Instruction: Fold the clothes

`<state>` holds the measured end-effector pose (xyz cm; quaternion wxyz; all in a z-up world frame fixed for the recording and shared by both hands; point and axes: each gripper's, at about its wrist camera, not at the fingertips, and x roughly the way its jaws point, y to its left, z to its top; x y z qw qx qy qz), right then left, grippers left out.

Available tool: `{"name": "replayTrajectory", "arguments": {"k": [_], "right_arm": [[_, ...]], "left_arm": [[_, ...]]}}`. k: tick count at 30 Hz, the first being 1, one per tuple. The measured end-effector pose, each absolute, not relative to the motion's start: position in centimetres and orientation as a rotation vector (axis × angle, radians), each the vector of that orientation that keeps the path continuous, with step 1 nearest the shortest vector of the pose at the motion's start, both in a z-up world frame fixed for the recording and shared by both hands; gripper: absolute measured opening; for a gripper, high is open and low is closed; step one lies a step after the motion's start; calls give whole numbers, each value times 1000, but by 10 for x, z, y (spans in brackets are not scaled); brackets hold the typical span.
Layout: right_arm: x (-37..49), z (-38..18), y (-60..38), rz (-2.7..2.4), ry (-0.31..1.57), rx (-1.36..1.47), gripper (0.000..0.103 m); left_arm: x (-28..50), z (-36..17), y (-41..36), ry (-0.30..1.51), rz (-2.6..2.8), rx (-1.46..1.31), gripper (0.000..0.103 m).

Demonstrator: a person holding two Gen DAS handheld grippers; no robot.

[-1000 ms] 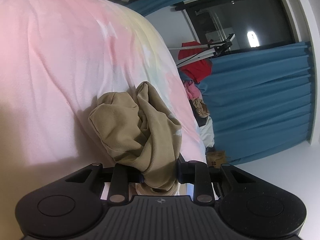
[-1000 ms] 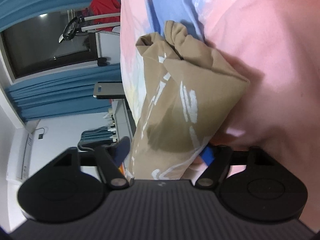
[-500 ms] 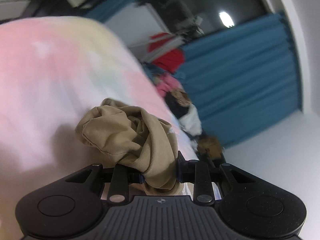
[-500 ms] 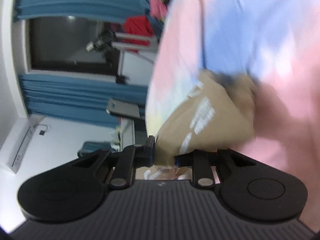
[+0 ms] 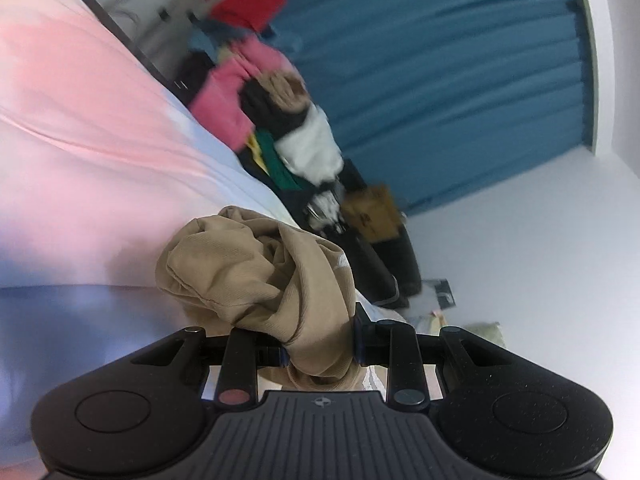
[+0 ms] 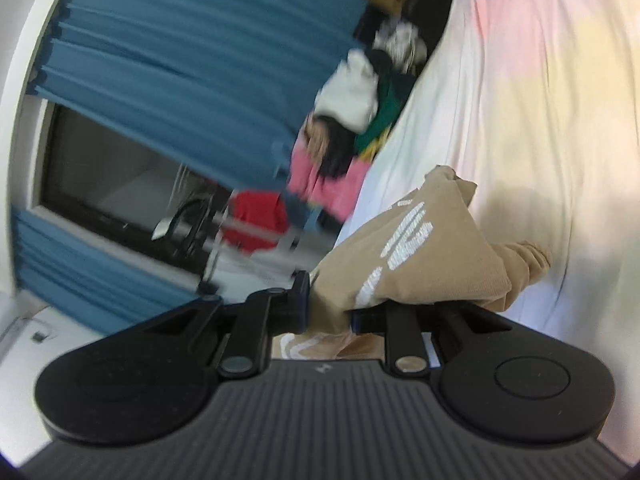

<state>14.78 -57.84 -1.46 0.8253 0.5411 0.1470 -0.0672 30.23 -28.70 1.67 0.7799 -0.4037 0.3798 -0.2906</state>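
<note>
Both claws are clenched on the same tan garment [image 5: 260,276]. Left gripper [image 5: 318,354] pinches a thick, twisted bunch of it that balloons out toward 11 o'clock from the jaws, ribbed weave showing. Right gripper [image 6: 328,312] clamps another part, a flatter panel with white printed lettering [image 6: 404,236], which rises toward 1 o'clock with a cuff or hem end drooping at 3 o'clock.

The cloth looks soft, light and limp; it sags wherever nothing supports it and will not hold a crease unless laid flat. Bunched grips like these, I judge, hide the seams; better holds would be two matching corners, at the shoulders or the hem, so that the piece hangs open.

Beyond the garment lies the bed's pastel sheet [image 5: 92,132], pink and pale blue in the left view, pink and yellow in the right, with the garment carried just above or against it. Farther out, at 12 to 1 o'clock, a heap of mixed clothes [image 5: 288,128] sits by the bed's edge before blue curtains [image 5: 460,60].

Compared with a second ago, both cameras have swung: the clothes heap and curtains now fill much more of each view, and the right claw's hold has narrowed to a tight pinch.
</note>
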Motion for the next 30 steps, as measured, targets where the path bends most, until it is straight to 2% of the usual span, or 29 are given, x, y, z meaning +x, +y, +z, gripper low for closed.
{"name": "replayTrajectory", "arguments": {"k": [6, 13, 17, 21, 24, 28, 30], "right_arm": [[163, -77, -611, -243, 338, 1123, 23], [139, -158, -590, -281, 468, 1180, 23], [116, -181, -568, -297, 541, 1140, 24], [109, -186, -561, -343, 577, 1158, 29], [108, -166, -560, -425, 666, 1152, 41], [91, -122, -548, -420, 724, 1038, 41], [78, -97, -543, -408, 723, 971, 41]], "left_arm": [[327, -53, -340, 859, -686, -716, 30], [319, -129, -318, 980, -704, -566, 31], [314, -148, -309, 1025, -685, -453, 40], [305, -141, -313, 1002, -684, -332, 50], [296, -120, -321, 993, -669, -240, 69], [259, -75, -308, 959, -664, -162, 82], [237, -48, -305, 917, -683, -131, 84]]}}
